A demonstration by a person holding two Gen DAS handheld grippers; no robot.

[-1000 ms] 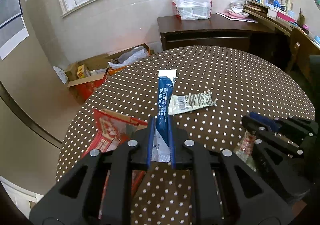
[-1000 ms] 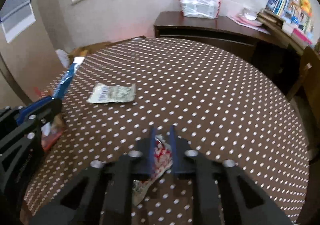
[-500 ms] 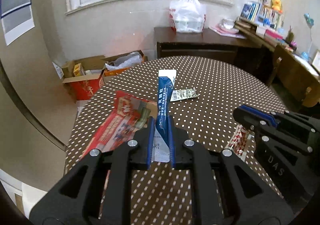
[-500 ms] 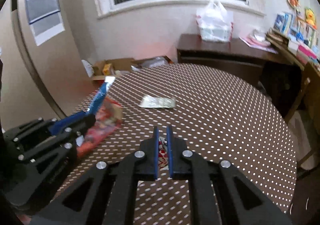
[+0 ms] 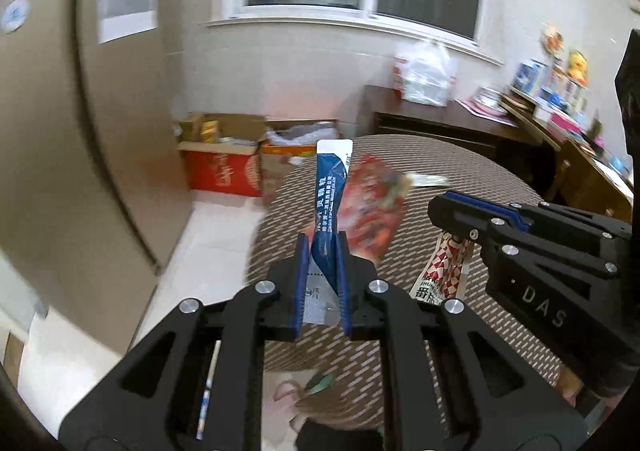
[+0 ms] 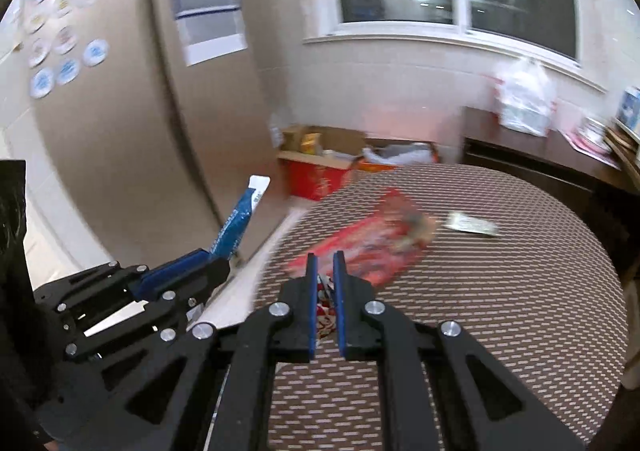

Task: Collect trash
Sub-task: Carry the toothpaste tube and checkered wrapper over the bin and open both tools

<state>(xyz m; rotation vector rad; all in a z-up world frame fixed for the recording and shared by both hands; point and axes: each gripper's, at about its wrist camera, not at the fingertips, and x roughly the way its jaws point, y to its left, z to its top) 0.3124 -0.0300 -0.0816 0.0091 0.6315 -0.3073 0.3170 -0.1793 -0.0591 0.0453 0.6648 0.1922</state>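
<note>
My left gripper (image 5: 322,247) is shut on a long blue and white sachet (image 5: 330,195) that stands up between its fingers; the sachet also shows in the right wrist view (image 6: 240,219). My right gripper (image 6: 325,267) is shut on a red and white checked wrapper (image 6: 325,311), which hangs below it in the left wrist view (image 5: 444,271). Both grippers are lifted above the near left edge of the round dotted table (image 6: 500,311). A red snack bag (image 6: 372,243) and a small silver wrapper (image 6: 472,226) lie on the table.
Open cardboard boxes (image 5: 224,167) with packaging stand on the floor by the wall beyond the table. A dark sideboard (image 5: 440,127) with a white plastic bag (image 5: 424,79) stands under the window. Pale floor tiles (image 5: 200,251) lie to the left of the table.
Both grippers have risen and swung left and back from the table, each still holding its wrapper. The view is now motion-blurred and shows more floor and wall.
</note>
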